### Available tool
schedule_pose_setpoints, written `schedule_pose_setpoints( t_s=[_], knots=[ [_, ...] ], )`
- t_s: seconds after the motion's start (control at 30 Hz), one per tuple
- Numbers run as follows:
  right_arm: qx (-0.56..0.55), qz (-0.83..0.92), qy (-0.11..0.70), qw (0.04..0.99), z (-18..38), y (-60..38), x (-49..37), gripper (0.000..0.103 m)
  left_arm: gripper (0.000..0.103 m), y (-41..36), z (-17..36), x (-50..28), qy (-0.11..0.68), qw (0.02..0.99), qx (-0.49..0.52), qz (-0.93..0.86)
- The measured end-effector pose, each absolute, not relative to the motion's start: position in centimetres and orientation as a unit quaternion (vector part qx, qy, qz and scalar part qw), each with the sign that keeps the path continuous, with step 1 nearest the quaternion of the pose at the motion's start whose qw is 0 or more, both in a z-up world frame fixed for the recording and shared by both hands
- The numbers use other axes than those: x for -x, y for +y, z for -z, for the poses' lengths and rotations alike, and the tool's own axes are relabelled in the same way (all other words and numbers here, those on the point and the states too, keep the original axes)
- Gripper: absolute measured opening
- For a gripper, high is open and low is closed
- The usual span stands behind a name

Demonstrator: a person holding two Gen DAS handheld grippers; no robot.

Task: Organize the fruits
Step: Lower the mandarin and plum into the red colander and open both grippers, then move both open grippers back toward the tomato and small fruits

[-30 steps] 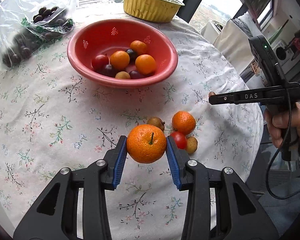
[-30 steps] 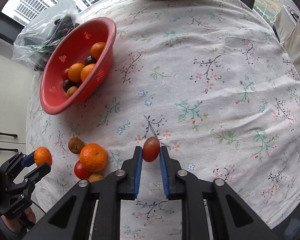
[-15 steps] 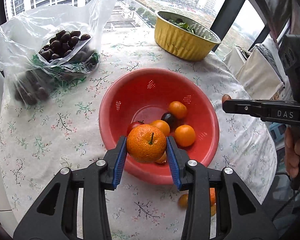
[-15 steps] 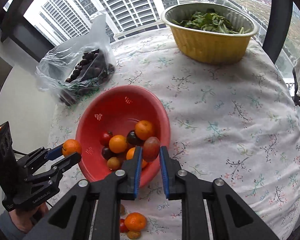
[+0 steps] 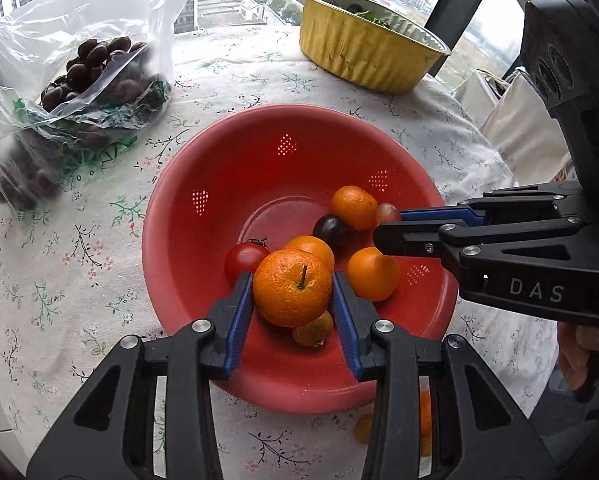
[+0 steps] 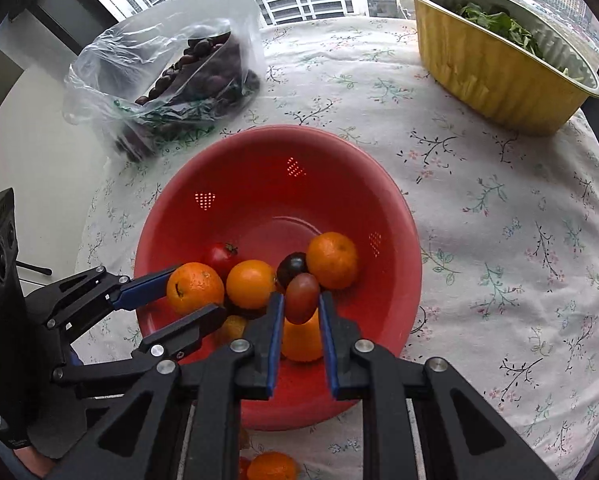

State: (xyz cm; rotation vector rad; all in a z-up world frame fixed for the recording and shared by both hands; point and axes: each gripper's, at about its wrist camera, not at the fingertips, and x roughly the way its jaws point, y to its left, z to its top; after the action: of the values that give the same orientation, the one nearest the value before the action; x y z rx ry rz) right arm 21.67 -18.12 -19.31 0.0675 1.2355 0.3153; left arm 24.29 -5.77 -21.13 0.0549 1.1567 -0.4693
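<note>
Both grippers hang over the red colander bowl [image 5: 203,184] [image 6: 395,216]. My left gripper [image 5: 293,298] is shut on a stemmed tangerine [image 5: 291,286], also seen from the side in the right wrist view, tangerine [image 6: 194,288]. My right gripper [image 6: 301,302] is shut on a small dark red tomato [image 6: 301,298]; in the left wrist view that gripper [image 5: 387,220] reaches in from the right with the tomato [image 5: 386,213] at its tips. Inside the bowl lie several oranges [image 5: 353,207], a red tomato [image 5: 244,257] and a dark plum [image 5: 330,230].
A clear plastic bag [image 5: 71,92] [image 6: 187,76] of dark fruit lies left of the bowl. A gold foil tub [image 5: 363,52] [image 6: 495,60] with greens stands at the back right. A few loose fruits [image 6: 271,466] remain on the floral tablecloth near the front edge.
Both grippers have carried their fruit from above the near tablecloth to over the red bowl, and the bowl now fills the middle of both views. Neither grip has changed.
</note>
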Motion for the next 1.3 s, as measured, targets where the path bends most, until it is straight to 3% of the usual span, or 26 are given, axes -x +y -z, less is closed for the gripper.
schedule_pose_setpoints(
  t_s=[0.33, 0.4, 0.6, 0.67, 0.83, 0.93, 1.0, 1.3],
  knots=[
    [-0.027, -0.145, 0.585, 0.797, 20.1, -18.1, -21.7, 0.023, 0.04, -6.8, 22.6, -24.2, 0.55, 0.805, -0.041, 0.219],
    [-0.026, -0.141, 0.585, 0.798, 20.1, -18.1, -21.7, 0.026, 0.053, -6.9, 22.4, -24.0, 0.547, 0.807, -0.041, 0.217],
    [-0.027, -0.137, 0.581, 0.802, 19.7, -18.4, -21.2, 0.03, 0.057, -6.4, 21.4, -23.3, 0.541, 0.813, -0.037, 0.211],
    [-0.029, -0.136, 0.577, 0.805, 19.2, -18.6, -20.7, 0.034, 0.066, -6.1, 20.8, -22.8, 0.536, 0.818, -0.034, 0.208],
    [-0.064, -0.132, 0.561, 0.815, 17.3, -20.0, -18.4, 0.057, 0.086, -4.7, 18.9, -20.2, 0.52, 0.83, -0.022, 0.201],
    [-0.085, -0.127, 0.555, 0.817, 16.7, -21.1, -16.0, 0.061, 0.09, -3.7, 18.7, -17.8, 0.524, 0.827, -0.017, 0.201],
    [-0.096, -0.123, 0.562, 0.813, 17.0, -21.7, -14.2, 0.063, 0.1, -3.1, 19.0, -15.8, 0.528, 0.825, -0.018, 0.201],
    [-0.156, -0.104, 0.629, 0.754, 22.7, -22.1, -8.7, 0.064, 0.1, -1.9, 22.8, -7.0, 0.574, 0.79, -0.027, 0.216]
  ],
)
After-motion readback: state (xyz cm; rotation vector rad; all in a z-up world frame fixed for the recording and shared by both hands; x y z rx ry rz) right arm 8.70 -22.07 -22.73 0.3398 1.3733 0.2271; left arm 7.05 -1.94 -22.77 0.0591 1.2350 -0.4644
